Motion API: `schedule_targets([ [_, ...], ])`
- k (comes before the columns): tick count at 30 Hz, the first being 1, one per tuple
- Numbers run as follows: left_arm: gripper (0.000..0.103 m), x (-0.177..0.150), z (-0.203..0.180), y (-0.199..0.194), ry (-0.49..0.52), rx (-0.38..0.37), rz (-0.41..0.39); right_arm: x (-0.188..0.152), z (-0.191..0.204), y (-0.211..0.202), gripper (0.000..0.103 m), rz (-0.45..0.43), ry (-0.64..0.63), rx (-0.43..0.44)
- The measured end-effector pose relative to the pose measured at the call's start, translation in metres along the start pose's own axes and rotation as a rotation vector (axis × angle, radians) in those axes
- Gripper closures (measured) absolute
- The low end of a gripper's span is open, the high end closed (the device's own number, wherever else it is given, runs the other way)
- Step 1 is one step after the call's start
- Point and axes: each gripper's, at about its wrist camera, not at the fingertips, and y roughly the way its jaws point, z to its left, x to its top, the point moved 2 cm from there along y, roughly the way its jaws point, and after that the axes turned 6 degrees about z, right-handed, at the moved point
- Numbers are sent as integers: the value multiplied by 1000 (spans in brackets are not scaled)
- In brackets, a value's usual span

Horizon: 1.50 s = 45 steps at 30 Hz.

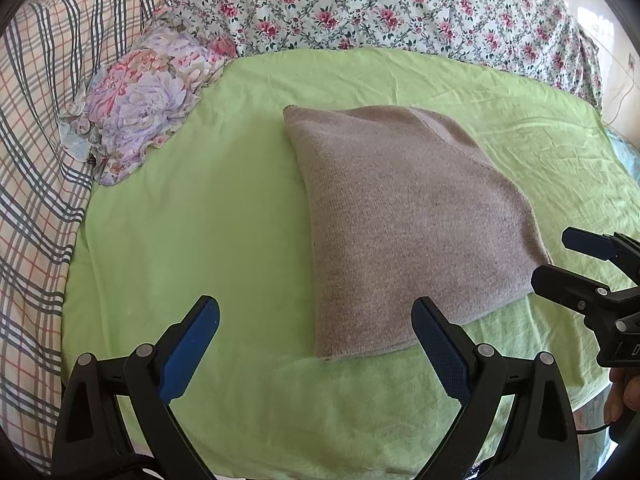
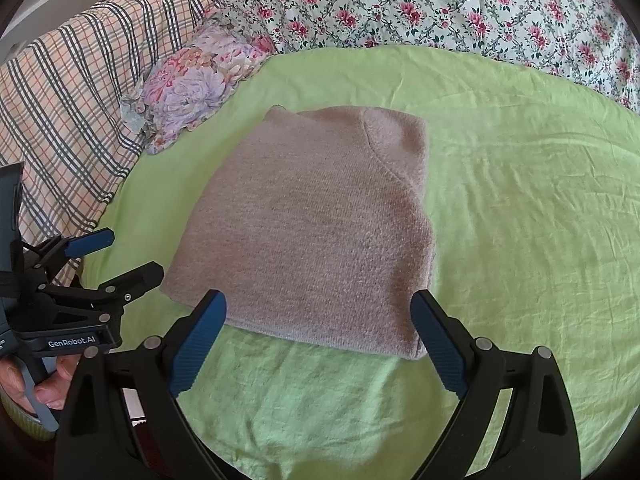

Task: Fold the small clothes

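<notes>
Right wrist only: "GenRobot.AI" label (image 2: 71, 343).

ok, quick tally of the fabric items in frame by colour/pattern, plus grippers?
Taupe knit garment, folded: 1
Green sheet: 1
Small-rose floral cover: 1
Plaid cover: 1
Large-bloom ruffled pillow: 1
Hand-held grippers, left and right, open: 2
Total: 7
</notes>
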Motion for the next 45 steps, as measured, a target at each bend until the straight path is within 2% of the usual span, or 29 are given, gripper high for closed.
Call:
schedule_targets([
  [22, 6, 13, 2, 6, 13, -37, 3, 10, -4, 2, 9, 4, 1, -11],
  [45, 6, 18, 0, 8, 5, -35, 8, 19, -5, 4, 9, 4, -9, -10],
])
